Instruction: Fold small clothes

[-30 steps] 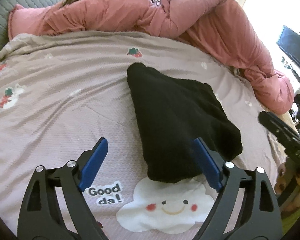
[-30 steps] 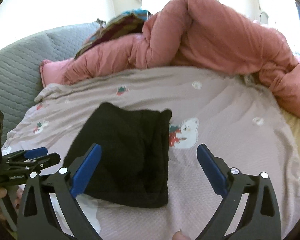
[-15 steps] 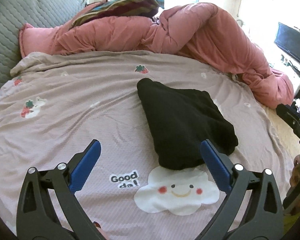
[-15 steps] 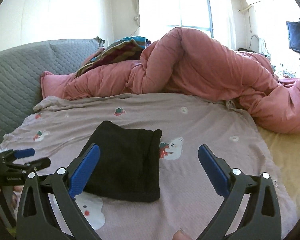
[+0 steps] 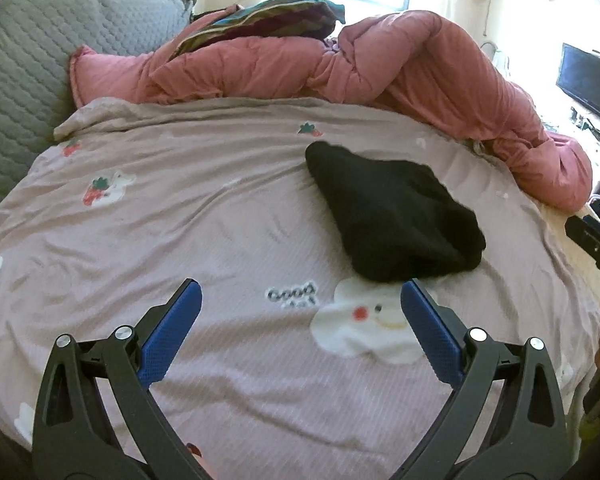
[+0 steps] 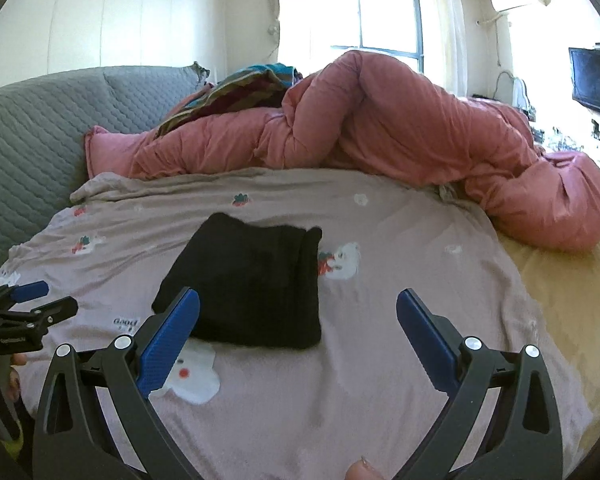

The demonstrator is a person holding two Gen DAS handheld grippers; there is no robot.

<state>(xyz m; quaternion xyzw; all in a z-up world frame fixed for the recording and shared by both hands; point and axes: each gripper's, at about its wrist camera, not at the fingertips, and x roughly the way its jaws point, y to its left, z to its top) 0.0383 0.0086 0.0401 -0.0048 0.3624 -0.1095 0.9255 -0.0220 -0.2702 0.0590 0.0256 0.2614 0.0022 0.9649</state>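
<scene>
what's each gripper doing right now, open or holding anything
Left gripper: open, holding nothing; the black folded garment lies beyond its fingertips.
Right gripper: open, holding nothing.

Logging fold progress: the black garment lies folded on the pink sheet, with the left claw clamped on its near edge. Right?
Not quite. The left claw is open and holds nothing, short of the black garment, as the left wrist view shows. The garment does lie folded on the pink sheet.
</scene>
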